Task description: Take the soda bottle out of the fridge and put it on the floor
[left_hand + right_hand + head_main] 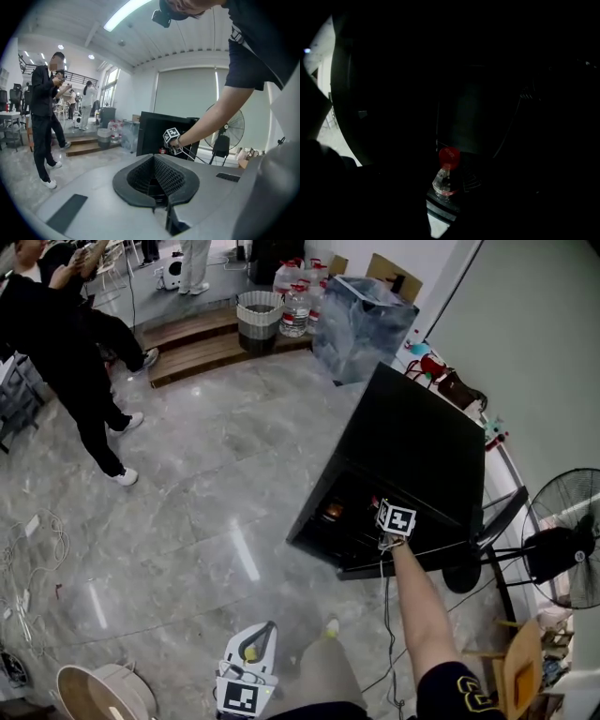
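Deep in the dark of the black fridge (422, 446), the right gripper (457, 186) pinches the clear soda bottle (445, 182) at its neck, below the red cap (449, 157), while the left gripper (157, 180), pressed together and empty, hangs outside over the floor (187, 521).

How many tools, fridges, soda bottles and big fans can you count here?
Tools: 2, the left tool and the right tool
Fridge: 1
Soda bottle: 1
Fan: 1
Total: 5
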Tool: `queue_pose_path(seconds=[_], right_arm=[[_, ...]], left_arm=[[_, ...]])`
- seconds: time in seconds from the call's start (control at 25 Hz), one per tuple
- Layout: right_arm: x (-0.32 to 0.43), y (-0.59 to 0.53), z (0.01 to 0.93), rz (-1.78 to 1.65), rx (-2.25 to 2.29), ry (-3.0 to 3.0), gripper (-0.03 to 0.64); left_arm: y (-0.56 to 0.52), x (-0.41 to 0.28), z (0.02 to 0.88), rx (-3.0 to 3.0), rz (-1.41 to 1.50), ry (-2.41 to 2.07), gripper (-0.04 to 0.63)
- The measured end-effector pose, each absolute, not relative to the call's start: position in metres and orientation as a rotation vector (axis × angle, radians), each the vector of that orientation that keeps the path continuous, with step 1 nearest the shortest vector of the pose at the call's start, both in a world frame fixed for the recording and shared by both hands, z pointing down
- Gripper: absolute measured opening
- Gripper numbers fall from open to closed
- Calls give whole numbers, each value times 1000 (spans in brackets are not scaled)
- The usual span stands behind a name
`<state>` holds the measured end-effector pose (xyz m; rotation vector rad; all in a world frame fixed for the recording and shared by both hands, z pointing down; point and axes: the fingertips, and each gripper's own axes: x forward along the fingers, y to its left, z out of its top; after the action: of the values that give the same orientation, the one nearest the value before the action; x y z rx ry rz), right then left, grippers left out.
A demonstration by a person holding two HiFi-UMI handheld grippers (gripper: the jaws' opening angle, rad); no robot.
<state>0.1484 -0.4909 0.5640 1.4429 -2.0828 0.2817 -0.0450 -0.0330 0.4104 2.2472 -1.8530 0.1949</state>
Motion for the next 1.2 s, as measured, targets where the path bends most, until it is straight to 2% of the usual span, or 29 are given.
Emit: queue_pose_path(seconds=[0.48,0.72,0.96,1.2], right_arm=[[124,-392,526,321,1315,-2164,129],[96,-284,451,220,1196,-2291,129],[94,-165,361,225,1287,-2434,129],[119,-83,294,175,1385,-2503,128]], left_arm=[[-22,-57,376,2326,174,-1795,18],[-13,-69,346,2479,216,-1700,18],[8,-71,309,2613,166,-1605,18],[8,-30,276,2759,89,-1464,18]])
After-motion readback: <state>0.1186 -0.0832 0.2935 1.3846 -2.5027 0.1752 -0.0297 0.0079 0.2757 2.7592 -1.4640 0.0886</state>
